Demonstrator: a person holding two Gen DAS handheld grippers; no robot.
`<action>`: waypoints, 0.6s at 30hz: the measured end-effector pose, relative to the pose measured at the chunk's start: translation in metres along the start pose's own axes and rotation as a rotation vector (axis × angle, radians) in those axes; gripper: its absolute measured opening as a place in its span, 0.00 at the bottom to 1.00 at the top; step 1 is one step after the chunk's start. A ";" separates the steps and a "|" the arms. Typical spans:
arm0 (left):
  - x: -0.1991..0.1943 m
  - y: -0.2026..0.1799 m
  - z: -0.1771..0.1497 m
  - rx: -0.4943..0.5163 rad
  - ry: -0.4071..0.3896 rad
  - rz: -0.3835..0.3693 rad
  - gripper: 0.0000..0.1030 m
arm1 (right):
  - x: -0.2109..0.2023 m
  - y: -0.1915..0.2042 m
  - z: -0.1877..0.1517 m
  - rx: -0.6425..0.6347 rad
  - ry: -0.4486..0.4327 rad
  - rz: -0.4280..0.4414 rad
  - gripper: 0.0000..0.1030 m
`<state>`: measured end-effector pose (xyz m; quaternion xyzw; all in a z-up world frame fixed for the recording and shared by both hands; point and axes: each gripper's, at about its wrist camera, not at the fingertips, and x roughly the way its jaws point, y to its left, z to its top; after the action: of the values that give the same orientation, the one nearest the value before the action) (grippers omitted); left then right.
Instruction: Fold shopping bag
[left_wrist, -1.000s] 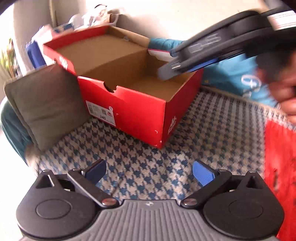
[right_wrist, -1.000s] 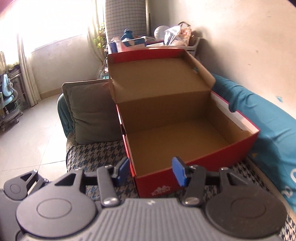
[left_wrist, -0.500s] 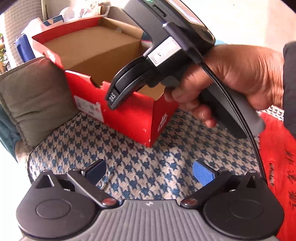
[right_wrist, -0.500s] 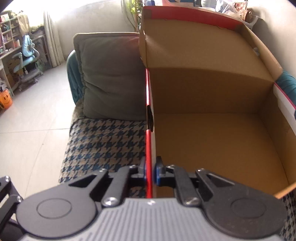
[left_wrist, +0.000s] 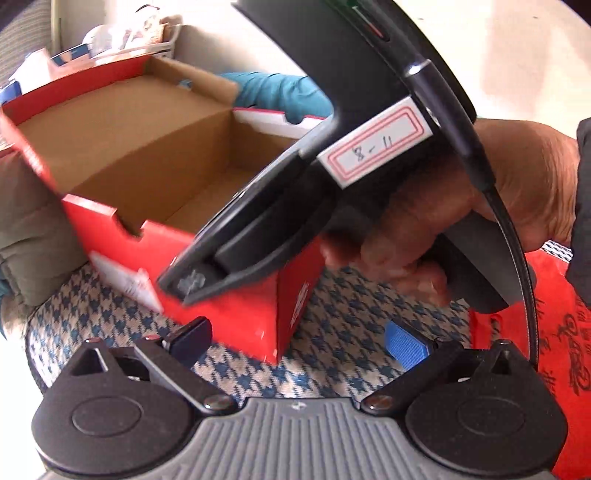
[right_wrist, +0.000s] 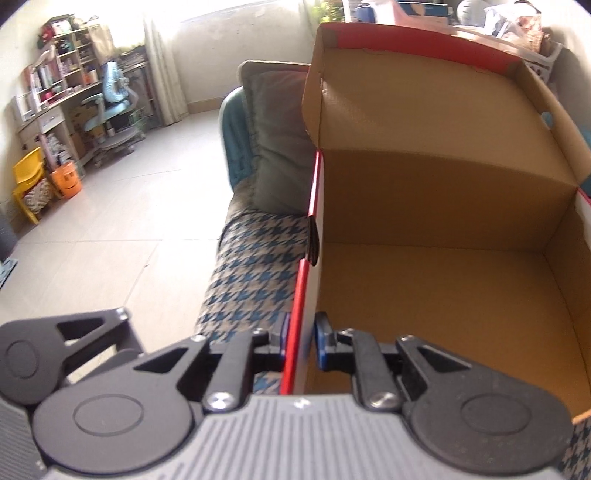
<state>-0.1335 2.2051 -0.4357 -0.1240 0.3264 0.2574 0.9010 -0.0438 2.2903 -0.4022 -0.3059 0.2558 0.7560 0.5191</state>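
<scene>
1. The right gripper had its jaws clamped on the long side wall of a red shoe box, 1 blue pad on the outside of the wall and 1 on the inside, both touching the cardboard.
2. The box was open, its brown inside was bare, and its lid stood up at the far end, ahead of the right jaws.
3. The left gripper had its jaws wide apart and held nothing; the near corner of the box lay between the 2 pads, closer to the left one.
4. In the left wrist view the person's right hand gripped the handle of the right device, which crossed above the left jaws; a white label with a red frame on it read "8-11".
5. The shopping bag, red with dark printed characters, lay on the houndstooth sofa cover, just to the right of the left jaws and beyond the right pad. No jaw touched it.
6. A grey-green cushion leaned beside the box, to the left of and ahead of the right jaws, and seemed to touch the box wall.
7. Far to the left of the right jaws, across the tiled floor, stood a yellow chair and a blue desk chair.
</scene>
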 end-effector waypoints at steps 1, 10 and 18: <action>0.000 -0.002 0.000 0.008 0.004 -0.011 0.98 | -0.005 0.000 0.000 0.013 -0.012 0.000 0.22; 0.002 -0.027 -0.004 0.094 0.037 -0.137 0.98 | -0.135 -0.004 -0.048 0.314 -0.282 -0.338 0.65; -0.004 -0.074 -0.018 0.180 0.028 -0.320 0.98 | -0.218 0.034 -0.163 0.582 -0.273 -0.563 0.74</action>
<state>-0.1054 2.1349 -0.4425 -0.0965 0.3367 0.0789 0.9333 0.0161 2.0273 -0.3529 -0.1018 0.2939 0.5147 0.7990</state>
